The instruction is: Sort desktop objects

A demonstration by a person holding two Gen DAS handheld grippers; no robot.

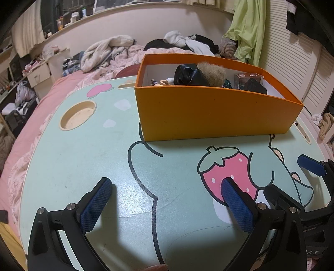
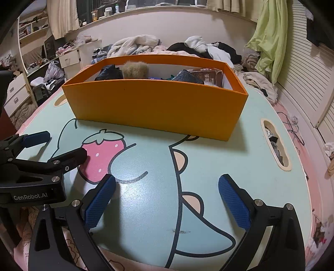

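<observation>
Side slot [image 2: 275, 146] only from right wrist

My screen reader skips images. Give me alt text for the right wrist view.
An orange box filled with small items sits on a mint cartoon-print lap table. The right tool is open and empty over the table, the left tool at the left edge.

Cluttered bed [image 1: 108, 54], louvered closet doors [image 1: 292, 62], cream curtains [image 2: 60, 18]
</observation>
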